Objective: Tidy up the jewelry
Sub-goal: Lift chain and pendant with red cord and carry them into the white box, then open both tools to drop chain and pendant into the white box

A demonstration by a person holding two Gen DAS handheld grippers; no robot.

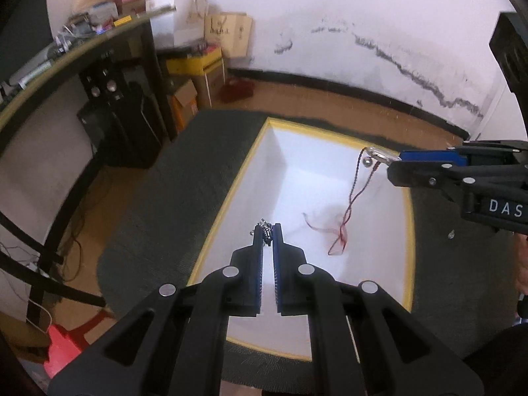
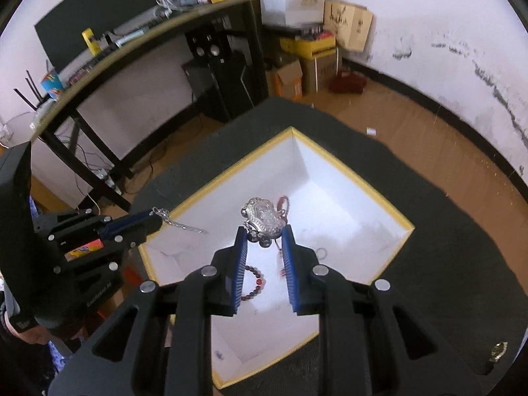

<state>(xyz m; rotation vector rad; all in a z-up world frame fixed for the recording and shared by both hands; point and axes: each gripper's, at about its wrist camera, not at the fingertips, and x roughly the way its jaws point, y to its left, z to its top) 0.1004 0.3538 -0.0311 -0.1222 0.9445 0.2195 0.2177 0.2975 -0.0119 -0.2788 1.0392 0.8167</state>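
Note:
A white box with a yellow rim [image 1: 231,194] [image 2: 366,181] sits on a dark mat. My left gripper [image 1: 268,231] [image 2: 155,219] is shut on a silver chain [image 1: 264,226] [image 2: 180,224], held over the box's left side. My right gripper [image 2: 264,241] [image 1: 394,160] is shut on a silver lock pendant [image 2: 262,214] [image 1: 379,155]; its red cord [image 1: 354,184] hangs down into the box. A dark red bead bracelet [image 2: 255,285] and a small ring [image 2: 321,252] lie on the box floor.
A small gold piece [image 2: 498,349] lies on the mat [image 2: 445,264] at the right. A dark desk [image 2: 132,46] with clutter, a computer tower [image 1: 122,122] and cardboard boxes [image 2: 297,76] stand beyond the mat on the wooden floor.

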